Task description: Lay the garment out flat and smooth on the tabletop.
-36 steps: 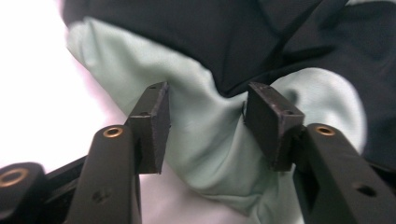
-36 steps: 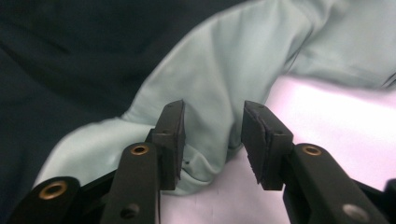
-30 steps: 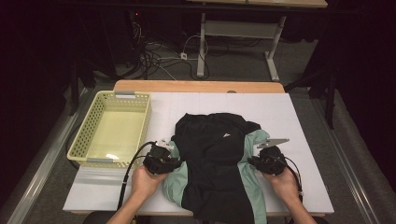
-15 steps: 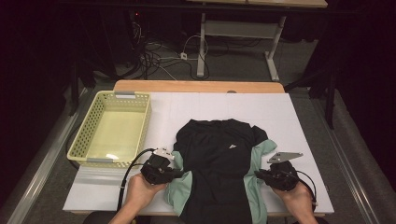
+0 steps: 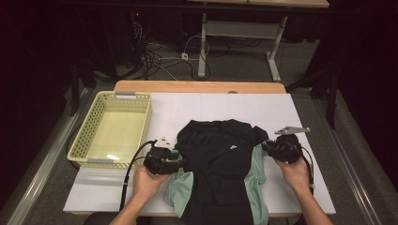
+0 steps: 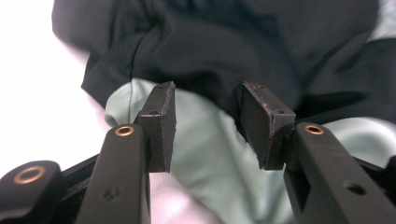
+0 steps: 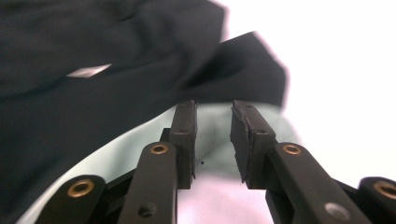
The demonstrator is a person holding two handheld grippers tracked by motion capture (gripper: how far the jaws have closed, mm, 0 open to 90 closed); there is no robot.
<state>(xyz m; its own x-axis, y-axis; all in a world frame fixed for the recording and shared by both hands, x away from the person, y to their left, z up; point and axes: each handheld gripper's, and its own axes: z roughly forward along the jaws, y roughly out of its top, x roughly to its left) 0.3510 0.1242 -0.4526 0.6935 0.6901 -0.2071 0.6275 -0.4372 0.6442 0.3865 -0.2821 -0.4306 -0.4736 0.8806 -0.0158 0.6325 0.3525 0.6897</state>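
A black shirt (image 5: 218,159) with mint-green side panels (image 5: 180,187) lies flat on the white table (image 5: 187,110), its hem hanging over the near edge. My left gripper (image 5: 180,164) is at the shirt's left sleeve. Its jaws have just been opening and stand apart with nothing pinched. In the left gripper view, the mint fabric (image 6: 210,144) lies beyond the left gripper (image 6: 208,126). My right gripper (image 5: 265,148) is at the right sleeve. It has also been opening, and in the right gripper view the right gripper (image 7: 214,140) shows a narrow empty gap over the mint cloth (image 7: 210,116).
A yellow perforated basket (image 5: 84,136) stands empty at the table's left side. A wooden strip (image 5: 199,86) runs along the far edge. Bare white table lies beyond the collar and to the right of the shirt. Cables lie on the floor behind.
Both grippers have let go of the shirt's sleeves and their jaws have parted. The right hand has moved toward the far side. The shirt was first pulled toward the near edge.
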